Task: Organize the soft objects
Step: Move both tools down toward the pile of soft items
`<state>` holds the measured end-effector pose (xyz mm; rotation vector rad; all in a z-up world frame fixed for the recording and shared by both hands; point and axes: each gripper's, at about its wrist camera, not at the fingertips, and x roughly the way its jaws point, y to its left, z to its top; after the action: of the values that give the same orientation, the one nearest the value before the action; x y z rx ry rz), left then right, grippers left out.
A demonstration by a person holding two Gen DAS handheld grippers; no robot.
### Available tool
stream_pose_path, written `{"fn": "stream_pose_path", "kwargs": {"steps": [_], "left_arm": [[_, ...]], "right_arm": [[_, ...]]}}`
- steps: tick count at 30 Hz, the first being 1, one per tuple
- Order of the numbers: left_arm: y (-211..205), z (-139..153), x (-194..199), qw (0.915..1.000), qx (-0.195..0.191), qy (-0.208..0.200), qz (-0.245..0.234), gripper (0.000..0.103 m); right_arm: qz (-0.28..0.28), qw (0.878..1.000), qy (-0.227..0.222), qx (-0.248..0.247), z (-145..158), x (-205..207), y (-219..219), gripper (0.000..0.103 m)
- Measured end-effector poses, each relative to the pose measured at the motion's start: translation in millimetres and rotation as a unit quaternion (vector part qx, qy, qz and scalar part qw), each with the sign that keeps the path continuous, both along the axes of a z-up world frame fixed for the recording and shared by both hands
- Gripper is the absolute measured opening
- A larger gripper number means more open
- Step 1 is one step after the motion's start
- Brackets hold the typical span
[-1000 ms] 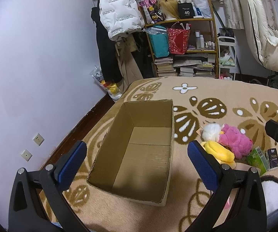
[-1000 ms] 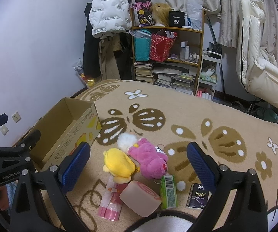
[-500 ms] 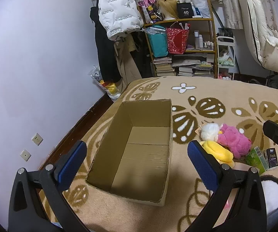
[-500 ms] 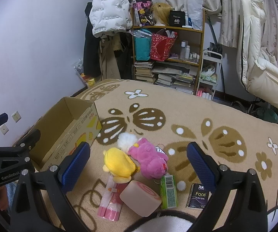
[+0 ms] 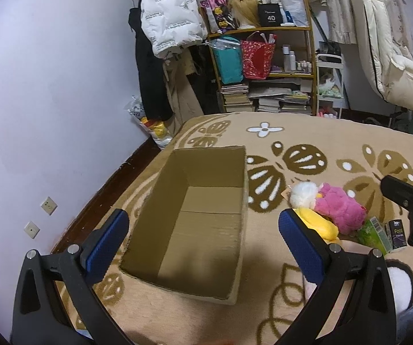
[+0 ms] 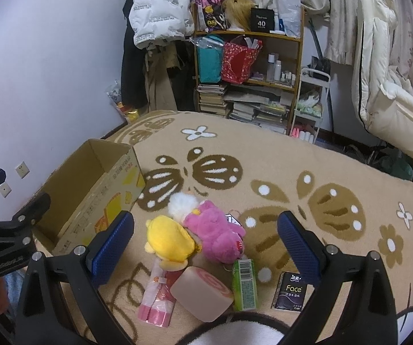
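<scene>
An open, empty cardboard box (image 5: 203,224) (image 6: 91,189) sits on the beige patterned rug. My left gripper (image 5: 203,241) is open and empty above the box's near end. To the right of the box lies a pile: a yellow plush (image 6: 169,240) (image 5: 318,224), a pink plush (image 6: 217,233) (image 5: 338,208) with a white fluffy end (image 6: 182,204), a pink swirl-roll cushion (image 6: 202,293), a pink packet (image 6: 157,302), a green tissue pack (image 6: 245,284) and a dark Face tissue pack (image 6: 291,290). My right gripper (image 6: 206,247) is open and empty above the pile.
A cluttered shelf (image 6: 246,66) with books, bags and bottles stands against the far wall, with coats (image 6: 154,14) hung to its left. A cream quilt (image 6: 390,95) hangs at right. A white furry patch (image 6: 240,330) lies at the near edge. Wall and dark floor strip (image 5: 111,189) run left of the box.
Both grippers have shifted slightly; the views have barely moved. Nothing was taken hold of or let go.
</scene>
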<state>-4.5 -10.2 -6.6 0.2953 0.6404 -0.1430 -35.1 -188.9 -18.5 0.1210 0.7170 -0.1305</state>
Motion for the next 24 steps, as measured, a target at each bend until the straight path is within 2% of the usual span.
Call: {"fn": "stream_pose_path", "kwargs": {"steps": [9, 14, 24], "left_arm": [[-26.4, -4.1, -6.4, 0.9988, 0.01, -0.014, -0.045, 0.103], [-42.1, -13.4, -4.1, 0.9978, 0.005, 0.005, -0.066, 0.103], [-72.1, -41.3, -8.2, 0.9928, 0.043, 0.023, -0.109, 0.103]], "right_arm": [[-0.021, 0.999, 0.017, 0.037, -3.8, -0.8, -18.1, 0.103], [-0.034, 0.998, 0.025, 0.038, -5.2, 4.8, -23.8, 0.103], [-0.052, 0.994, 0.06, 0.079, -28.6, 15.6, -40.3, 0.103]]}}
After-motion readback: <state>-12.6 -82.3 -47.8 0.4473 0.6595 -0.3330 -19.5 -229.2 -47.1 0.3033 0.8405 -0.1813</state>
